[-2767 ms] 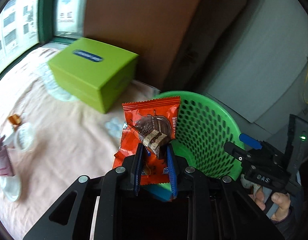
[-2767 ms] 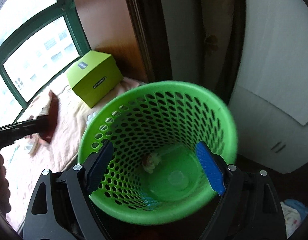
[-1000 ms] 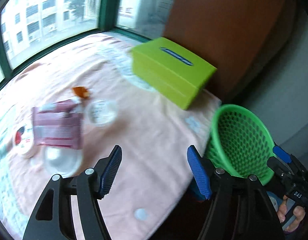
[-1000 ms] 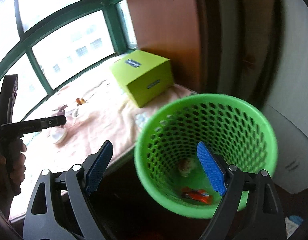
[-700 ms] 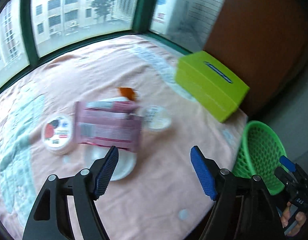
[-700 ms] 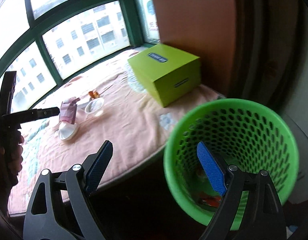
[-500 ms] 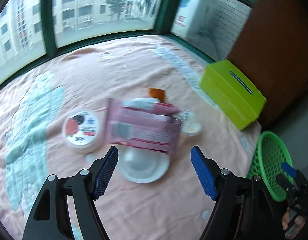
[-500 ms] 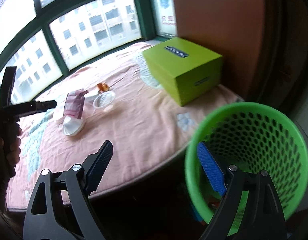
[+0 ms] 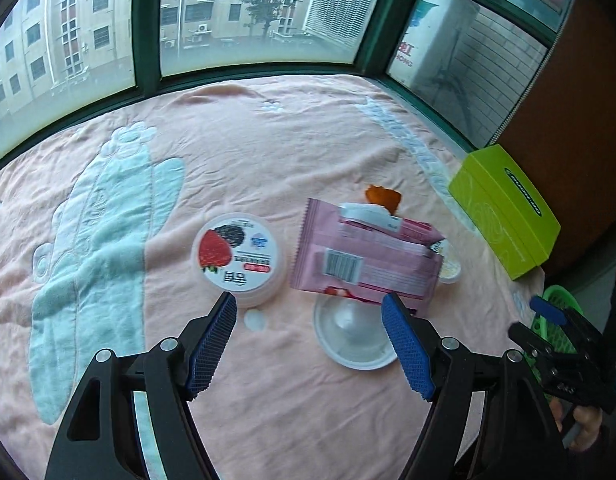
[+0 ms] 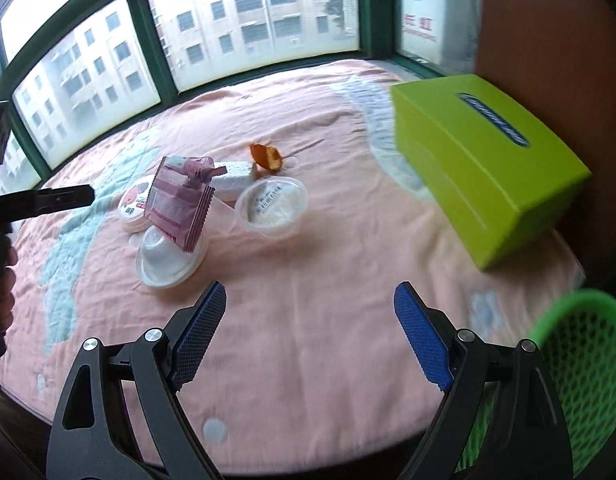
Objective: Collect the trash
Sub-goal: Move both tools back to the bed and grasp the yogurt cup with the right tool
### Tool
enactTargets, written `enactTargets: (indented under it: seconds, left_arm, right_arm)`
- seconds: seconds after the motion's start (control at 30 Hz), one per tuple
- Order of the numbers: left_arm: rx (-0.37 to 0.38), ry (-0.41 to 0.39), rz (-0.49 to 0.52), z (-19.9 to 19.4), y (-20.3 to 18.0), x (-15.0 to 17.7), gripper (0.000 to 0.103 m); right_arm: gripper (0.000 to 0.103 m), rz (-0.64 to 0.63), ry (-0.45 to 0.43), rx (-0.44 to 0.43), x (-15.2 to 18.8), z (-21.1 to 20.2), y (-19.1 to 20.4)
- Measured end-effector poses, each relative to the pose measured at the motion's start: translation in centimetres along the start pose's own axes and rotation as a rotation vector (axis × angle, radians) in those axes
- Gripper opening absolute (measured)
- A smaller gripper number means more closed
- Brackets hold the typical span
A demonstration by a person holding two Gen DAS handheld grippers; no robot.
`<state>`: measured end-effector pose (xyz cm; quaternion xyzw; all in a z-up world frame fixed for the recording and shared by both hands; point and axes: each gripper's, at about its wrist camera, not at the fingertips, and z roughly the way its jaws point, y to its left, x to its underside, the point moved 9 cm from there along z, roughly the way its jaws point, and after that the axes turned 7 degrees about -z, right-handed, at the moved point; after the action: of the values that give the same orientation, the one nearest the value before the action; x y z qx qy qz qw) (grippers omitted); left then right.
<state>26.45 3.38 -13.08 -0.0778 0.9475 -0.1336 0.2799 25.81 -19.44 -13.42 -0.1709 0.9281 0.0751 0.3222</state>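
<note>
My left gripper [image 9: 309,342] is open and empty, above the pink blanket just short of the trash pile. A pink snack wrapper [image 9: 363,262] rests over an upturned clear cup [image 9: 349,330]; a strawberry yogurt tub [image 9: 236,260] lies to its left, an orange scrap [image 9: 381,196] behind. My right gripper [image 10: 309,340] is open and empty over bare blanket. From it I see the pink wrapper [image 10: 180,204], a clear lidded cup [image 10: 272,204], the orange scrap [image 10: 266,156] and the green basket [image 10: 583,364] at the lower right.
A lime-green box [image 10: 483,160] stands at the table's right rear, also in the left wrist view [image 9: 503,204]. Windows with green frames [image 9: 146,28] close the far side. The basket [image 9: 559,332] hangs off the table's right edge.
The orange wrapper left my left gripper and lies in the basket. Both grippers swung away from the basket toward the trash on the blanket.
</note>
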Motion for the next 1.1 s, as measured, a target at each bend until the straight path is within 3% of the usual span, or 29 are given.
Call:
enactTargets:
  seconds: [0.37, 0.67, 0.8, 0.87, 1.1]
  left_arm:
    - [0.017, 0.024, -0.021, 1.6, 1.9, -0.9, 0.072]
    - [0.057, 0.045, -0.027, 3.4, 1.3, -2.6, 0.072]
    - [0.075, 0.059, -0.028, 4.6, 0.7, -3.5, 0.072]
    - [0.095, 0.068, -0.045, 5.3, 0.4, -4.1, 0.079]
    - [0.163, 0.093, -0.048, 7.4, -1.2, -5.4, 0.084]
  right_arm:
    - [0.084, -0.146, 0.064, -0.026, -3.5, 6.5, 1.9]
    - [0.084, -0.163, 0.116, -0.052, -3.8, 10.2, 1.9]
    - [0.074, -0.156, 0.120, -0.070, -3.8, 10.7, 2.0]
    - [0.065, -0.144, 0.119, -0.083, -3.7, 10.7, 2.0]
    - [0.064, -0.115, 0.081, -0.095, -3.8, 9.2, 1.9]
